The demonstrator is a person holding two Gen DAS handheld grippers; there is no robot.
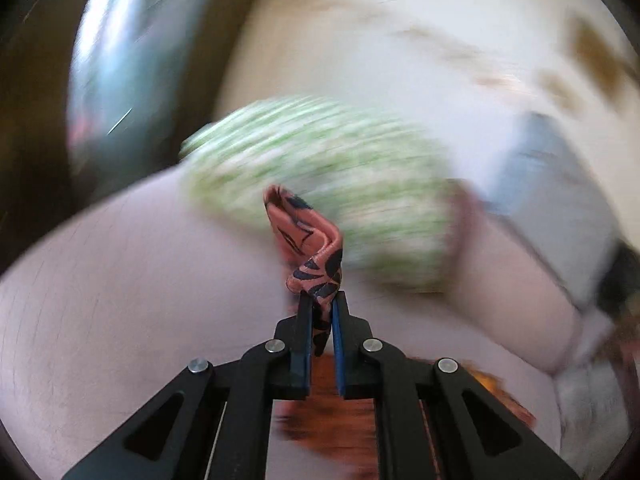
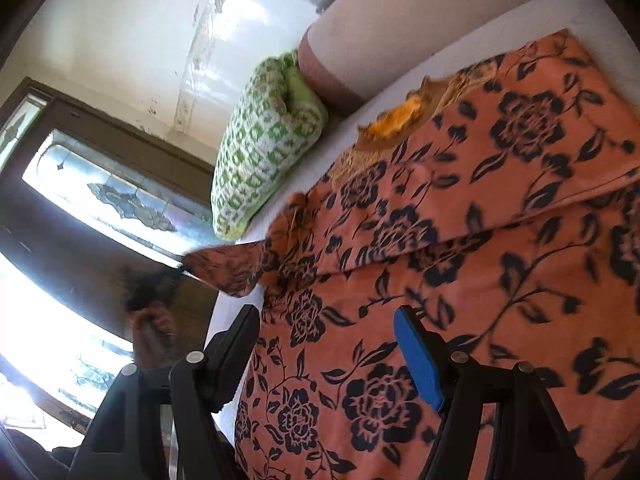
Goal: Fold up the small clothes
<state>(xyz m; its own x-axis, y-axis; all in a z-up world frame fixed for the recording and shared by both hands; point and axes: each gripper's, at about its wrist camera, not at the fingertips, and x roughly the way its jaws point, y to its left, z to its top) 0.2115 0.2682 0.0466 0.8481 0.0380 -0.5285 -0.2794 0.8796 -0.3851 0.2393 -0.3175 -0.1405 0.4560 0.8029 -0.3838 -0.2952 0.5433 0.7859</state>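
Garment: orange floral top lay spread on the bed, neckline toward the green-and-white pillow, one long edge already doubled over.
Sleeve/corner: a bunch of the same cloth stood up out of the left gripper; in the right wrist view that corner looked pulled out past the bed edge, off the mattress.
Left fingers: clamped on the bunched cloth, pads close together w/ fabric pinched between.
Right fingers: right gripper had its fingers well apart, holding nothing, hovering over the lower part of the top; blue pad above the print, contact not clear.
Person: a hand showed at left in the right wrist view, blurred.
Step (my read): sleeve fold inward, early in the task.
Risk 1: thin pinch on a bunched corner, so cloth could slip out mid-carry and drop crumpled.
Risk 2: right side not pinning anything, so a pull from the left prob. drags the whole top and undoes the doubled edge.
Risk 3: pillow sat just beside the neckline; a wide swing could catch it.
Risk 4: left view was heavily blurred, so fast motion seemed likely and a skewed fold w/ it.
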